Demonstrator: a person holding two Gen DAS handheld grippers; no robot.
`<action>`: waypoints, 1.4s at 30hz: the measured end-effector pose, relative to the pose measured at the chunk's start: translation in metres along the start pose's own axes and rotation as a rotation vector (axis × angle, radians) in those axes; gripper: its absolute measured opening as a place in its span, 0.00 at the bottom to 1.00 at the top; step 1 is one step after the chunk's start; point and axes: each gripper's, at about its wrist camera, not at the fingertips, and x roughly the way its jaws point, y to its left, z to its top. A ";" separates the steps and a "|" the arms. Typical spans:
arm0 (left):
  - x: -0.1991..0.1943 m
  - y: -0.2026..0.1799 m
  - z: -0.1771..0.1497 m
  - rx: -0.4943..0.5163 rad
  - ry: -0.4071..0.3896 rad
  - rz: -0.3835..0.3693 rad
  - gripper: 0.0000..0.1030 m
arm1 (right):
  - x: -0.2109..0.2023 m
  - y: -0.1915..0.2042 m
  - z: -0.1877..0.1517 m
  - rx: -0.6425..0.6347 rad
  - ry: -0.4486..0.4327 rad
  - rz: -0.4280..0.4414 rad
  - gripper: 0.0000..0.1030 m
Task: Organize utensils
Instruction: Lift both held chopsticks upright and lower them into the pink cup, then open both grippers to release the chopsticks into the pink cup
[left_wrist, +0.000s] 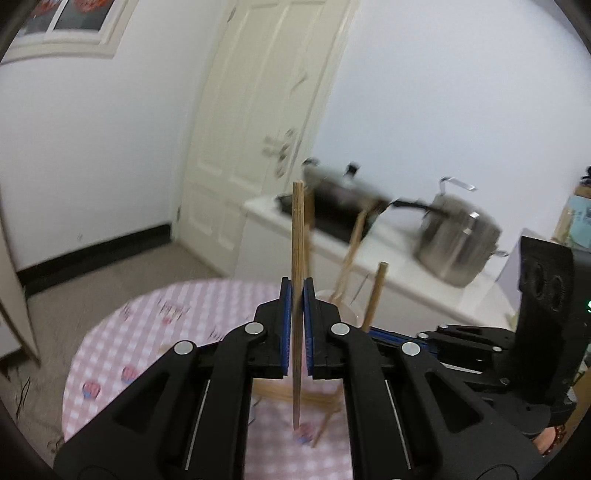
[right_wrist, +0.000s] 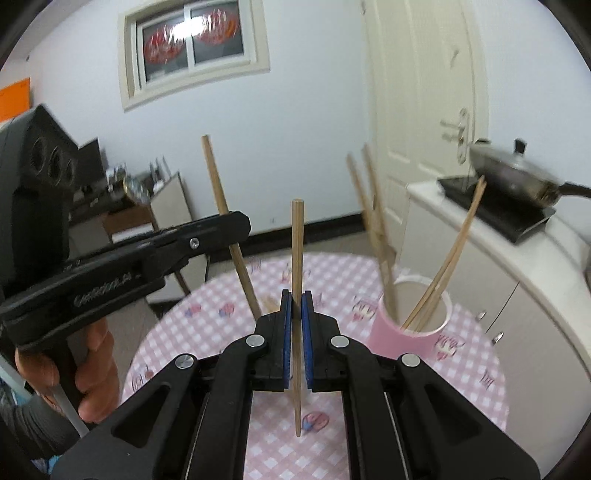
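My left gripper (left_wrist: 297, 291) is shut on a wooden chopstick (left_wrist: 297, 236) held upright above the table. My right gripper (right_wrist: 296, 301) is shut on another wooden chopstick (right_wrist: 297, 243), also upright. A pink cup (right_wrist: 406, 334) stands on the table to the right of my right gripper, with several chopsticks (right_wrist: 443, 273) leaning in it. In the right wrist view the left gripper (right_wrist: 236, 229) comes in from the left with its chopstick (right_wrist: 218, 177). In the left wrist view more chopsticks (left_wrist: 317, 400) lie on the table under the gripper; the right gripper (left_wrist: 380, 330) shows at right.
A round table with a pink checked cloth (right_wrist: 332, 273) is below both grippers. A white counter (right_wrist: 491, 251) at the right holds a black cooktop (right_wrist: 517, 221), a lidded pan (right_wrist: 517, 173) and a steel pot (left_wrist: 458, 240). A white door (left_wrist: 255, 129) is behind.
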 end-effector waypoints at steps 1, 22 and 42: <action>-0.001 -0.006 0.004 0.007 -0.016 -0.005 0.06 | -0.005 -0.003 0.004 0.008 -0.018 -0.002 0.04; 0.047 -0.062 0.054 0.030 -0.234 -0.002 0.06 | -0.027 -0.070 0.042 0.043 -0.360 -0.269 0.04; 0.109 -0.043 -0.001 0.096 -0.143 0.079 0.06 | 0.021 -0.090 0.002 0.077 -0.277 -0.271 0.04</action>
